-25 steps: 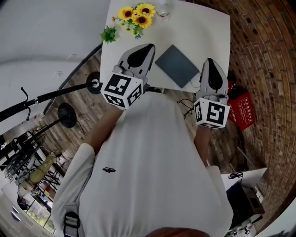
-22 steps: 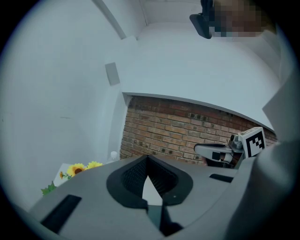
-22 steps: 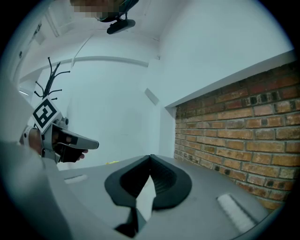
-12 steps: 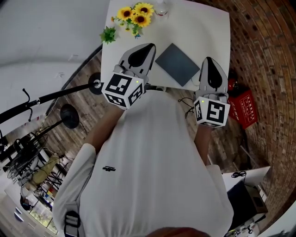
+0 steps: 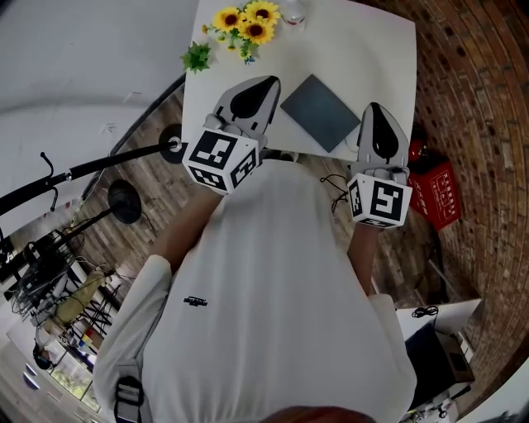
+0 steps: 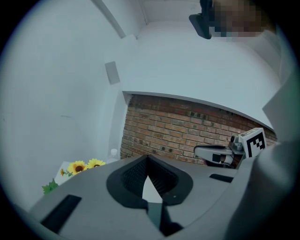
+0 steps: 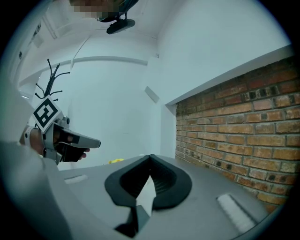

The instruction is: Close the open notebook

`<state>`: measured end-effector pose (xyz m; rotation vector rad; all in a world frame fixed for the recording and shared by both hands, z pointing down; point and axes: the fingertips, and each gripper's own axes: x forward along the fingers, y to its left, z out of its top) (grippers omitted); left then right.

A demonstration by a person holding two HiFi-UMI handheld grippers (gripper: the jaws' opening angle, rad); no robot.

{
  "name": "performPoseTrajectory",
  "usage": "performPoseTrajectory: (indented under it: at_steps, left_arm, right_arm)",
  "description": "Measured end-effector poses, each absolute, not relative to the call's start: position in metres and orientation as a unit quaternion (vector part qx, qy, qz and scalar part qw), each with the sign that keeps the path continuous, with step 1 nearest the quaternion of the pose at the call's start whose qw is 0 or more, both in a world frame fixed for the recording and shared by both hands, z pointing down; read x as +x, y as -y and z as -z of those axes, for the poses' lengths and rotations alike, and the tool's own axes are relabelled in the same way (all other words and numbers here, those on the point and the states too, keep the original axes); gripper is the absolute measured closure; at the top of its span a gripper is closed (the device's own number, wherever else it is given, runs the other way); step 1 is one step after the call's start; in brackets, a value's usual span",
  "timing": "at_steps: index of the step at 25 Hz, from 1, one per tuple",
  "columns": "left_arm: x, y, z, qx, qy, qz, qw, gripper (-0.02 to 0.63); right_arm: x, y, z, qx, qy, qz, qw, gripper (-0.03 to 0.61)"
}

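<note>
Notebook (image 5: 321,111) lies flat on the white table (image 5: 372,49), turned at a slant, its near corner close to the table's near edge. It sits between the two grippers and touches neither. Only a plain dark cover shows and no pages, so I judge it already shut, or very nearly.

The left gripper (image 5: 263,86) hangs over the table's near left part, just beside the notebook. Its jaws are pressed together at the tips with nothing between them. The right gripper (image 5: 374,111) hangs at the near edge on the other side, jaws likewise together and empty. Sunflowers (image 5: 246,25) stand at the far left, well apart from the notebook.

If anything remains, it is probably only to check that the cover lies flat. A light downward press with closed tips near the free edge should do. Pushing sideways risks sliding the notebook off the near edge.
</note>
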<state>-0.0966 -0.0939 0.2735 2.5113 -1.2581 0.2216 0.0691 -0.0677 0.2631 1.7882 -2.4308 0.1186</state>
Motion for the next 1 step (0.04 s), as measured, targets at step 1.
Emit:
performPoseTrajectory:
  at_steps: [1]
  left_arm:
    - [-0.0969,0.0938,-0.2738,0.879,0.441,-0.078,0.161,0.604]
  right_arm:
    - [0.0685,0.0679,-0.2636,0.591,0.804,-0.039,0.061,0.566]
